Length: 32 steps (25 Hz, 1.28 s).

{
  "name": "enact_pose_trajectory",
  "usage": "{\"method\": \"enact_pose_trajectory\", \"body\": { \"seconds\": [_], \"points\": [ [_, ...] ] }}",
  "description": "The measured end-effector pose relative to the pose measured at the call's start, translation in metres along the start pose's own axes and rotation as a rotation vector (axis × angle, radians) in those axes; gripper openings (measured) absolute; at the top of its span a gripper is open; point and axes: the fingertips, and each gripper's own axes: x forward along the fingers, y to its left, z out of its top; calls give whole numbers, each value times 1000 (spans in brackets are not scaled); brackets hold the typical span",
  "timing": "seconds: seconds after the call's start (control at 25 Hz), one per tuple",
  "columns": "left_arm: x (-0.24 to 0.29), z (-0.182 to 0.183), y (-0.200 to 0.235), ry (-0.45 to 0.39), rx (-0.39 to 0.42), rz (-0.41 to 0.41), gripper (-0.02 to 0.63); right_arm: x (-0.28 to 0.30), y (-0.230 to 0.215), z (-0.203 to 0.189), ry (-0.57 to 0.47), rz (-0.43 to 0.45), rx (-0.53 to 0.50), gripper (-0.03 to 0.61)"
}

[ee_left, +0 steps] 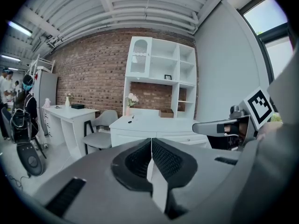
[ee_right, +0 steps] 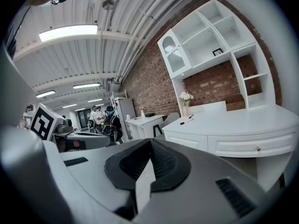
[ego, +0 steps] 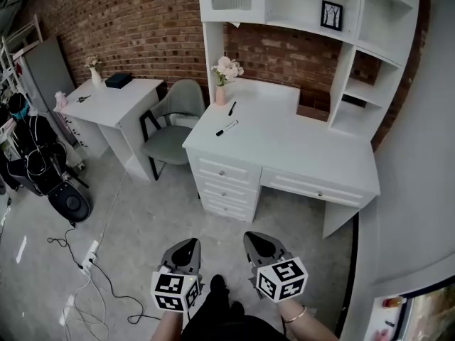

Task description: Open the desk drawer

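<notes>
A white desk (ego: pixel 284 141) with a hutch stands ahead against the brick wall. A wide drawer (ego: pixel 314 188) with a small knob sits under its right part, shut. A stack of three small drawers (ego: pixel 226 189) sits under its left part, all shut. My left gripper (ego: pixel 183 248) and right gripper (ego: pixel 261 243) hang side by side low in the head view, well short of the desk, both shut and empty. The desk also shows in the left gripper view (ee_left: pixel 154 125), and the wide drawer in the right gripper view (ee_right: pixel 254 146).
On the desk lie two pens (ego: pixel 227 127) and a vase of flowers (ego: pixel 224 77). A grey chair (ego: pixel 170 126) stands left of it, then a second white desk (ego: pixel 114 98). Cables and a power strip (ego: pixel 90 255) lie on the floor at left. People stand far off.
</notes>
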Motion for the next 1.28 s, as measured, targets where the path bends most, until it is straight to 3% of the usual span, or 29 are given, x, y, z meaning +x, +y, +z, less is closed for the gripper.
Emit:
{"method": "enact_pose_trajectory", "body": {
  "seconds": [0.4, 0.96, 1.28],
  "points": [
    [68, 3, 33, 22, -17, -7, 11, 60, -44, 3, 26, -25, 42, 5],
    [215, 40, 101, 65, -10, -82, 12, 159, -118, 54, 8, -98, 40, 5],
    [294, 35, 133, 128, -25, -116, 54, 204, -154, 64, 24, -155, 57, 5]
  ]
}}
